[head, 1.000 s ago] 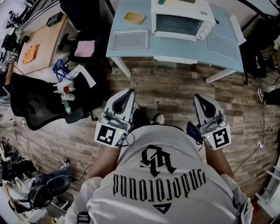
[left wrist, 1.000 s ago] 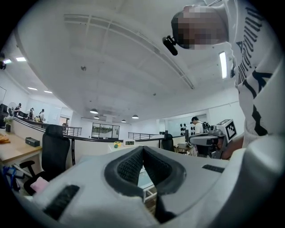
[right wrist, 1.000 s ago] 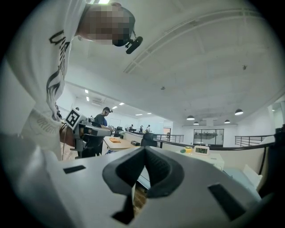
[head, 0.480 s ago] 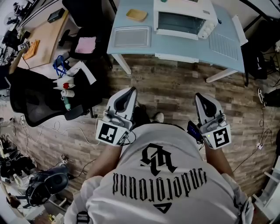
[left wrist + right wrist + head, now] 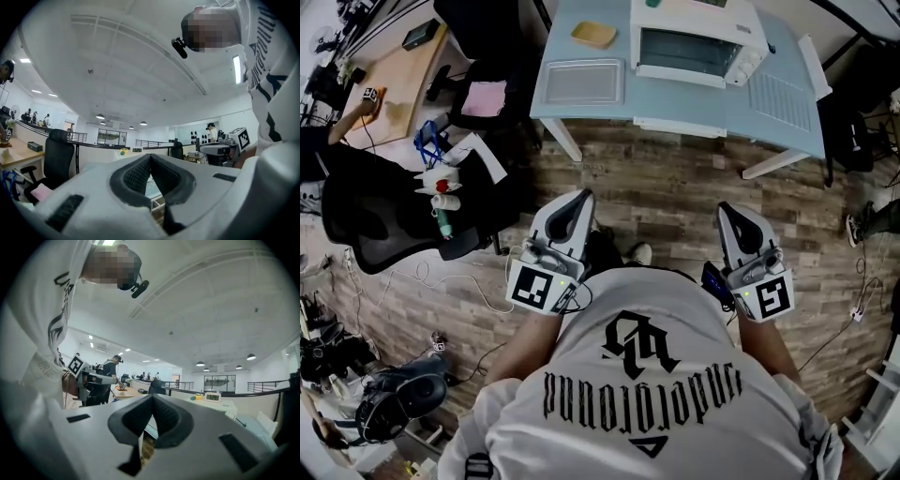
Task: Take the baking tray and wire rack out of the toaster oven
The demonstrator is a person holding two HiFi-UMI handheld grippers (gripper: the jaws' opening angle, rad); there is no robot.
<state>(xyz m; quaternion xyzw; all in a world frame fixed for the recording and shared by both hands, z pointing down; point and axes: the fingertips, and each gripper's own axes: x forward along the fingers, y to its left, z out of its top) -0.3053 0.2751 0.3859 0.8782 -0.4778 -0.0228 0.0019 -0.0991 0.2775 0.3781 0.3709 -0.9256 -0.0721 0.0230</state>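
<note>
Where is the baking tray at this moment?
In the head view, the baking tray lies on the light-blue table, left of the toaster oven.

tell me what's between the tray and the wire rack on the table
The toaster oven stands between them, with the tray at its left and the rack at its right. The head view shows it.

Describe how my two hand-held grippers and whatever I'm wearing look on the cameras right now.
The left hand-held gripper and the right hand-held gripper both have white, tapering shells with dark ribbed pads. Each carries a cube with black-and-white square markers and a small green light beside it. The person wears a white T-shirt with black lettering.
</note>
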